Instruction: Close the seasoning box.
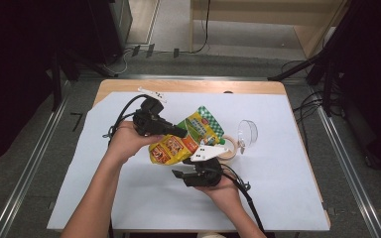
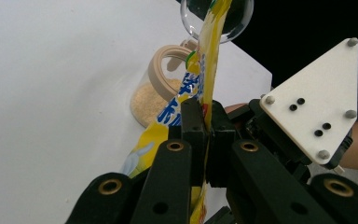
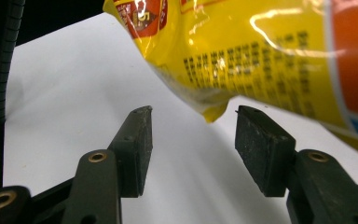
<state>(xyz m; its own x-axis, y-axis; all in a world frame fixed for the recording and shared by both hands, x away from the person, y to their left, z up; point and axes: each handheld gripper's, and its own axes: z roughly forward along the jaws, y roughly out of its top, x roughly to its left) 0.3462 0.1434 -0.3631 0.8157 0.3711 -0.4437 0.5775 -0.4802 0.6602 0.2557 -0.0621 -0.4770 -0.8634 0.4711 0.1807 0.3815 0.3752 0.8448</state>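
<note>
The left gripper (image 1: 179,132), held in the person's left hand (image 1: 126,141) over the middle of the paper-covered table (image 1: 129,198), had its jaws pressed together on a yellow and green food pouch (image 1: 186,136), pinching the thin edge of it; in the left gripper view the pouch (image 2: 208,65) stood edge-on between the two black pads. The pouch hung lifted off the sheet, tilted, with its green checked top toward the far right and its yellow printed bottom toward the near left. The right gripper (image 1: 178,174) sat just near of the pouch, in the right hand (image 1: 223,191), with its jaws spread apart and nothing between them; in the right gripper view the pouch's lower corner (image 3: 212,112) hung just above the gap without touching either pad. Right of the pouch stood an open jar (image 1: 229,148) with a tan rim and pale crumbs inside, and just beyond it lay a clear round lid (image 1: 248,131).
</note>
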